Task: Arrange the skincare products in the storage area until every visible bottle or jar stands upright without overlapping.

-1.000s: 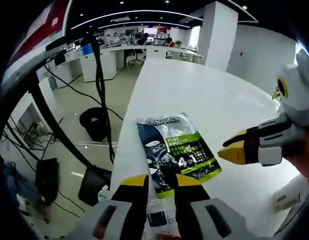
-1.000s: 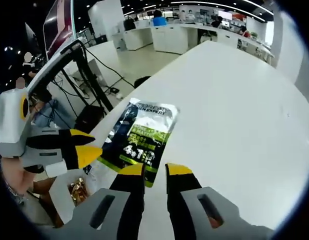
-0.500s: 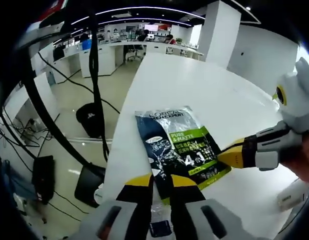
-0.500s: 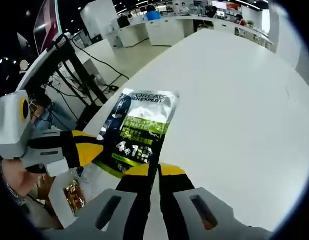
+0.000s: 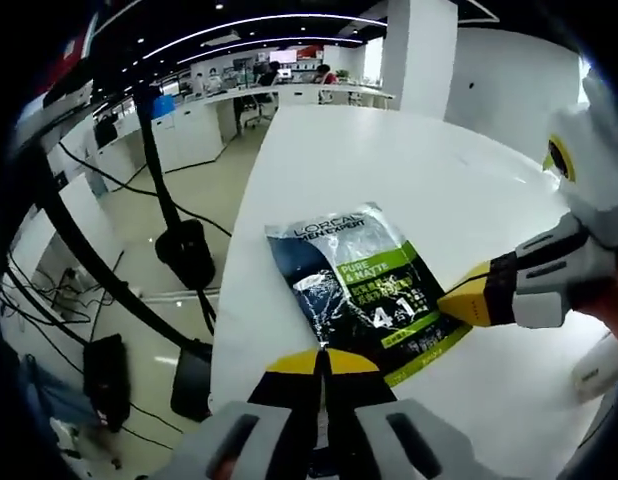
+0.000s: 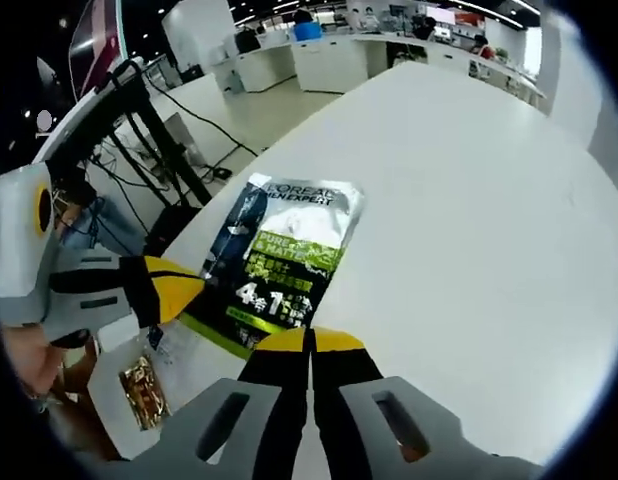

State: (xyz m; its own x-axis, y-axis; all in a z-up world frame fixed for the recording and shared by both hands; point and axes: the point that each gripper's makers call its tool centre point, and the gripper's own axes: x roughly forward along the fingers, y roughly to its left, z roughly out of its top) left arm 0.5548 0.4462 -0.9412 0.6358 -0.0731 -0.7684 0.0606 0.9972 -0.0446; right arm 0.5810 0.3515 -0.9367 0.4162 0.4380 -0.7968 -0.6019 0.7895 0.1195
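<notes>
Skincare sachet [image 5: 364, 295] lies flat on the counter [image 5: 409, 170]; both my hand-held grippers [image 5: 322, 362] [image 6: 310, 342] pinch its near edge, ready to lift it upright.

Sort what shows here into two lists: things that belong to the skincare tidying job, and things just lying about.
Job:
skincare sachet, flat on the white table
left gripper
right gripper

Lying about:
gold-wrapped item at the table edge
black cables on the floor
office desks behind
</notes>
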